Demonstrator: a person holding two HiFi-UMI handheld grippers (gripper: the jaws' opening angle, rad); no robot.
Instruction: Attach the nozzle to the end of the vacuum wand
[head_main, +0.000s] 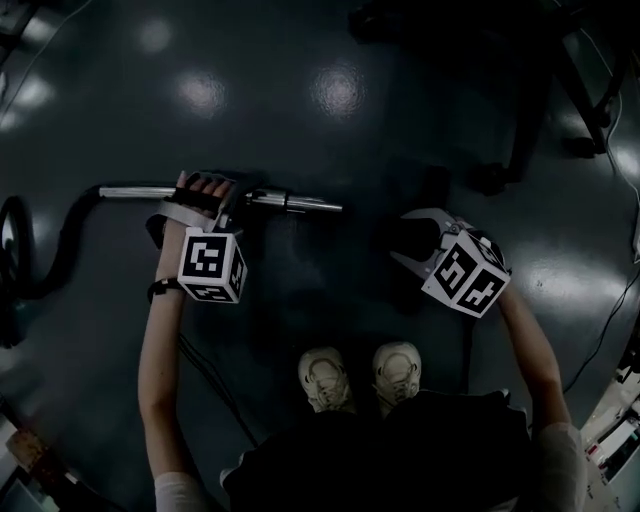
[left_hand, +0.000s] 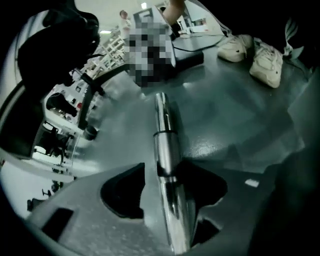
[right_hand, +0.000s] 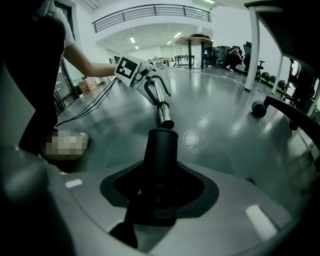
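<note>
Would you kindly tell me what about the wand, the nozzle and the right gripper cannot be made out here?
The nozzle: in the head view the right gripper covers it, leaving only a dark shape.
The grip on the nozzle: in the right gripper view the black pads merge with the black nozzle, so contact cannot be told.
The hose behind the wand: the head view's left edge cuts it off.

Dim head view, ceiling-light glare on glossy floor (head_main: 330, 90), fisheye-warped gripper views, dark vignetted edges
</note>
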